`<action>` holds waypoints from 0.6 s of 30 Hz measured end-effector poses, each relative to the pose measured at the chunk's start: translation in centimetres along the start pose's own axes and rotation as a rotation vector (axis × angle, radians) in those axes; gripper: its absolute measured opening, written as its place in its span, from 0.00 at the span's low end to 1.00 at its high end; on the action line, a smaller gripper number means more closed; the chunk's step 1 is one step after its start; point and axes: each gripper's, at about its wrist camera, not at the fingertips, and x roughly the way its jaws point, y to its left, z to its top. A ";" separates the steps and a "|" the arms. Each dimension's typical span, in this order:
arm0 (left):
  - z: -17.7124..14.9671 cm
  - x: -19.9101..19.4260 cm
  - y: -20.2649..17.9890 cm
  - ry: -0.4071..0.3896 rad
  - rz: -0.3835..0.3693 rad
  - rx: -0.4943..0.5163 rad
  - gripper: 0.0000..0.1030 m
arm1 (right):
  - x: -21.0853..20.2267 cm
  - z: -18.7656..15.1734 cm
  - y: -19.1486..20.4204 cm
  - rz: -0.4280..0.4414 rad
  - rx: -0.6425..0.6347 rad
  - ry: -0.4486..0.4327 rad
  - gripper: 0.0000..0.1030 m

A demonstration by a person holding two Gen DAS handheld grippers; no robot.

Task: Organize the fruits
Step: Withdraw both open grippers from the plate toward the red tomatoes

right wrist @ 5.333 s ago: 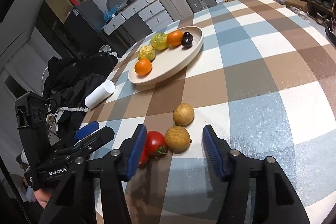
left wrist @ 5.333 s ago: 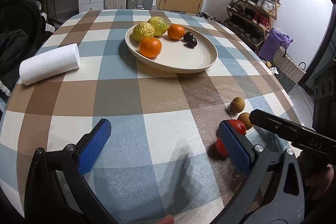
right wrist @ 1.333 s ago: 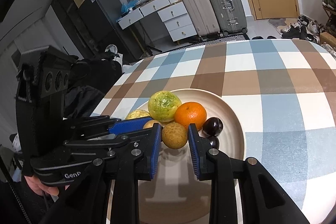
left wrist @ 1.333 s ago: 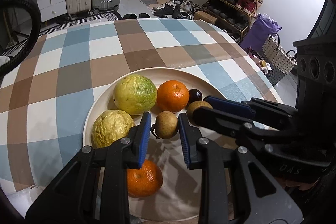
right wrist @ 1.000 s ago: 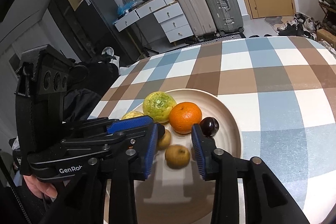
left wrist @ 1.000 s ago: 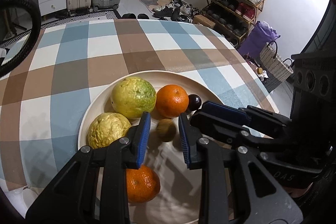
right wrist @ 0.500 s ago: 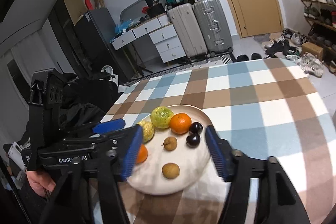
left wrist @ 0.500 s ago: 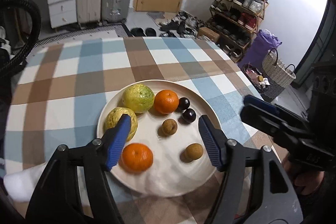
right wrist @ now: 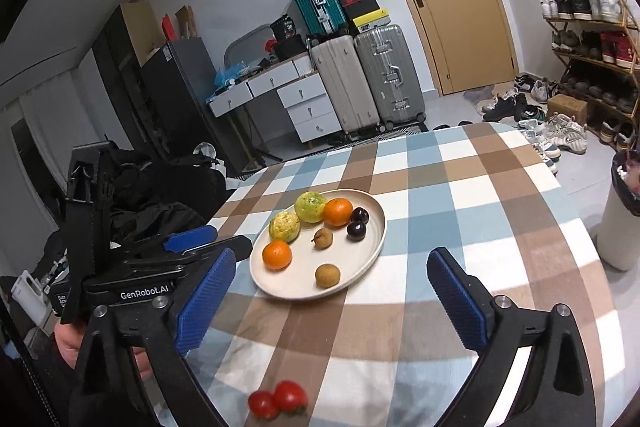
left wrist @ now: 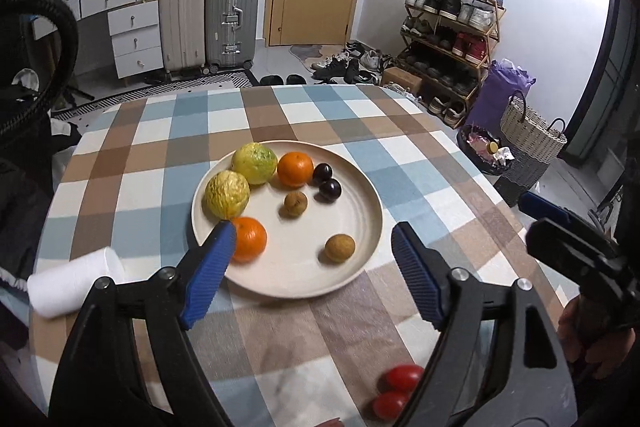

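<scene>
A cream plate (left wrist: 360, 259) (right wrist: 372, 243) in the middle of the checked table holds two yellow-green fruits (left wrist: 254, 163), two oranges (left wrist: 295, 169) (right wrist: 277, 255), two dark plums (left wrist: 330, 190) and two small brown fruits (left wrist: 339, 247) (right wrist: 327, 275). Two red tomatoes (left wrist: 394, 391) (right wrist: 278, 403) lie on the cloth near the front edge. My left gripper (left wrist: 312, 273) is open and empty, held back above the plate's near rim. My right gripper (right wrist: 332, 301) is open and empty too, raised over the table in front of the plate.
A white paper roll (left wrist: 68, 283) lies left of the plate. The other gripper's body and a hand (left wrist: 584, 323) sit at the right edge of the left wrist view. Suitcases (right wrist: 368, 79), drawers, a shoe rack (left wrist: 452, 27) and a bin (right wrist: 624, 219) ring the table.
Both grippers let go of a small brown fruit each onto the plate, opened wide and drew back and up. The plate now looks smaller and the tomatoes have come into view.
</scene>
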 end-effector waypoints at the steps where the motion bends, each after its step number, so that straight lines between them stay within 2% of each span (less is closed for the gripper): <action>1: -0.2 -0.3 -0.2 -0.005 0.004 0.000 0.77 | -0.3 -0.1 0.2 -0.001 -0.003 -0.003 0.97; 9: -2.5 -3.9 -1.4 -0.054 0.026 -0.001 0.83 | -2.6 -1.6 1.7 -0.008 -0.034 -0.018 0.99; 13: -4.0 -4.9 -1.5 -0.062 0.027 -0.012 0.97 | -3.3 -2.7 2.2 -0.010 -0.043 -0.014 1.00; 18: -6.4 -5.3 -1.5 -0.059 0.030 -0.015 0.99 | -3.6 -4.4 2.4 -0.030 -0.045 -0.002 1.00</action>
